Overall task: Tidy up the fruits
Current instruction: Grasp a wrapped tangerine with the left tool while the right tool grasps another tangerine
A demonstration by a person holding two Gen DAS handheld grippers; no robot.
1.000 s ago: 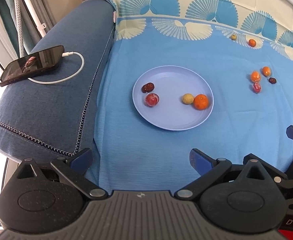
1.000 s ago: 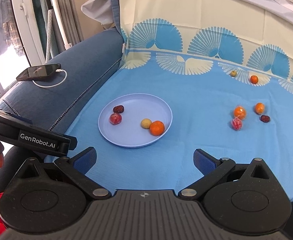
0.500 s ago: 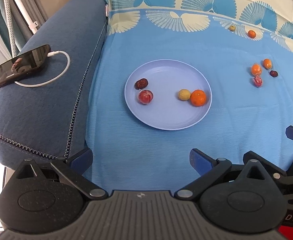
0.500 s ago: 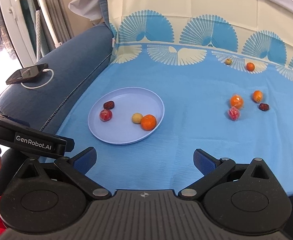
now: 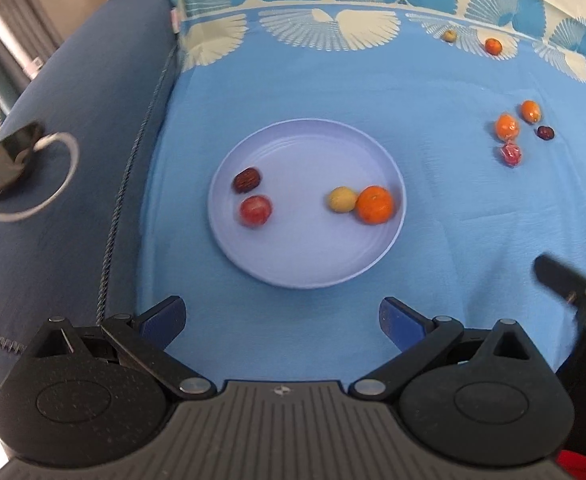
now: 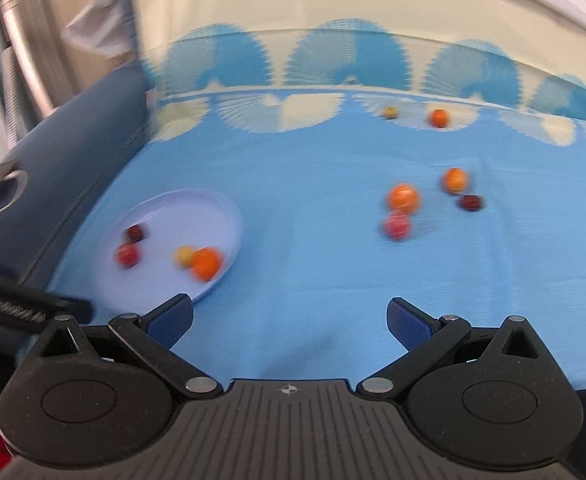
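Where cloth (image 5: 333, 92) ends — phone (image 5: 3, 162), charging cable (image 5: 49, 196)

Left gripper (image 5: 281, 316) level and low, blue-padded fingers (image 5: 165, 314) spread wide, nothing between them. Right gripper (image 6: 289, 318) likewise parted wide and holding nothing, its fingers (image 6: 407, 322) pointing forward. In the left wrist view, seen as a blurred black shape at the right edge. In the right wrist view, left gripper's black body at the left edge.

Lavender plate (image 5: 305, 268); sky-blue cloth (image 5: 333, 92) with cream and blue fan motifs; orange tangerine (image 5: 375, 205); navy sofa arm (image 5: 73, 120).
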